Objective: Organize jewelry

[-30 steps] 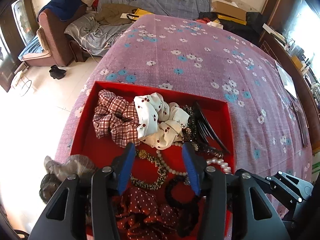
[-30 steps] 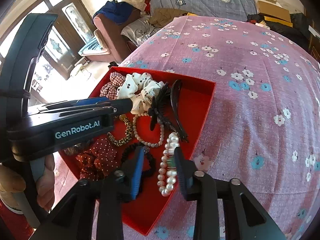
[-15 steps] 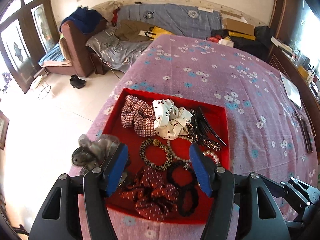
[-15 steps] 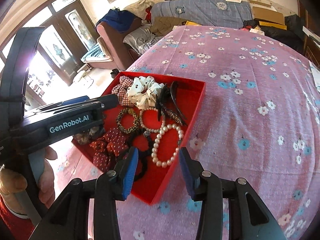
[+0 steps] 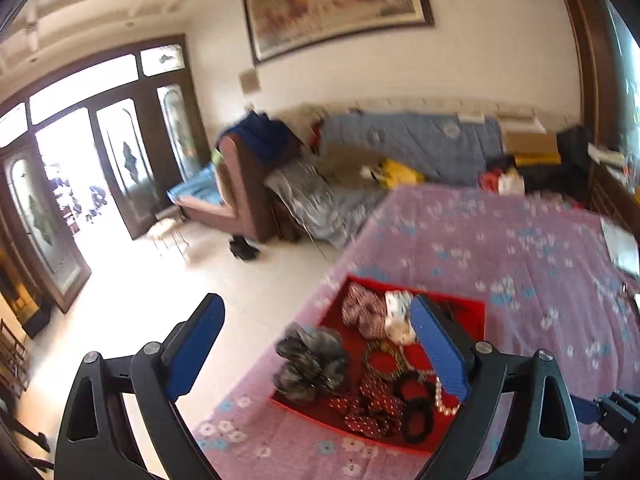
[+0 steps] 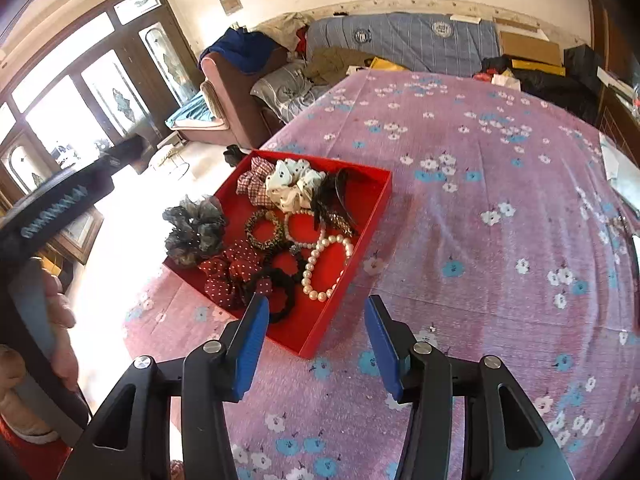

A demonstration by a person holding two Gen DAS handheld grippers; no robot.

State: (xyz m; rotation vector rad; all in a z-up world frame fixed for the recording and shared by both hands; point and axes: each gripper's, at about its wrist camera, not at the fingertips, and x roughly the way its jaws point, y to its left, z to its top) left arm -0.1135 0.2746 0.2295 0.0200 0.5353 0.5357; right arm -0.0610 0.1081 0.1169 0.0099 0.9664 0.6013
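Observation:
A red tray [image 6: 298, 340] on the flowered cloth holds a pearl bracelet [image 6: 326, 268], a red dotted scrunchie [image 6: 232, 272], a black scrunchie [image 6: 276, 284], a leopard band [image 6: 264, 232], white and plaid scrunchies and a black clip [image 6: 340, 196]. A grey scrunchie [image 6: 194, 230] lies over the tray's left rim. My right gripper [image 6: 315, 302] hovers above the tray's near corner, its jaws opening with nothing between them. My left gripper [image 5: 316, 308] is raised and drawn back from the tray [image 5: 464, 312], its jaws opening wide and empty. In the left view the grey scrunchie [image 5: 310, 360] shows between its fingers, far below.
The purple flowered cloth [image 6: 480, 240] stretches away to the right and back. A sheet of paper [image 6: 620, 168] lies at its right edge. Left of the tray the table ends above a bright floor [image 5: 140, 280]. A hand [image 6: 60, 320] holds the left tool. An armchair [image 6: 236, 88] stands behind.
Both grippers drew back and up from the tray with their jaws widening. The left one tipped upward toward the wall and doors. The pearl bracelet, earlier between the right jaws, now lies in the tray.

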